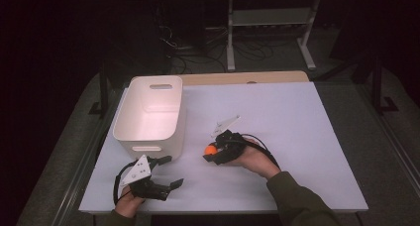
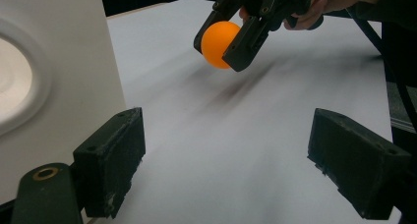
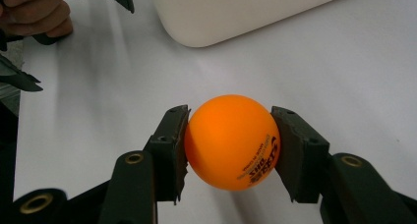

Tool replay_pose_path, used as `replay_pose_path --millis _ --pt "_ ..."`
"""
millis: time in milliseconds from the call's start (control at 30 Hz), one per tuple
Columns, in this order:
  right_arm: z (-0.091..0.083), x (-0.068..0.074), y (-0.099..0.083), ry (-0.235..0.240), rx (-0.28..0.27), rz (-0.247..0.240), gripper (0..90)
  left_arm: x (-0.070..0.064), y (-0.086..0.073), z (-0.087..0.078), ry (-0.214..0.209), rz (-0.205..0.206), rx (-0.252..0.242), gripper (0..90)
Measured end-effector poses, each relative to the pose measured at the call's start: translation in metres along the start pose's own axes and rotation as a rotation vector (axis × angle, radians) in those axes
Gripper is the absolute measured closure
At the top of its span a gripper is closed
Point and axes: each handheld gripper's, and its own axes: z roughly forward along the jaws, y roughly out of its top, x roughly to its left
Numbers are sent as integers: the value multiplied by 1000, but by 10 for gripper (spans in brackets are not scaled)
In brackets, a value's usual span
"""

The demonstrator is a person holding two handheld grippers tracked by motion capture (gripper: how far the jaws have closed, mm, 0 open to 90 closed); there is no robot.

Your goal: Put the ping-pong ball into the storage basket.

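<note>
While our right tool (image 3: pixel 230 150) is clamped on the orange ball (image 3: pixel 231 140) just above the worktop (image 1: pixel 297 137), the pickup looks done; carrying it to the white bin (image 1: pixel 148 137) remains. Our left tool (image 2: pixel 226 160) rests spread apart.

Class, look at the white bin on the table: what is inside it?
The bin looks empty: the high view shows bare white floor and inner walls. The near wall hides a strip of floor behind it. The orange ball is outside, clamped in the right gripper.
</note>
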Motion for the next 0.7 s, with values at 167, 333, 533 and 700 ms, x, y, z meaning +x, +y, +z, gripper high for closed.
replay_pose_path --millis 167,333,533,700 --pt "3 1 3 6 1 -8 495 0 0 0 0 -1 0 141" --pt "7 3 6 13 1 -14 495 0 0 0 0 0 -2 141" --pt "10 5 11 18 -2 -20 495 0 0 0 0 0 -3 141" --pt "13 6 13 23 -3 -23 495 0 0 0 0 -1 -2 141"
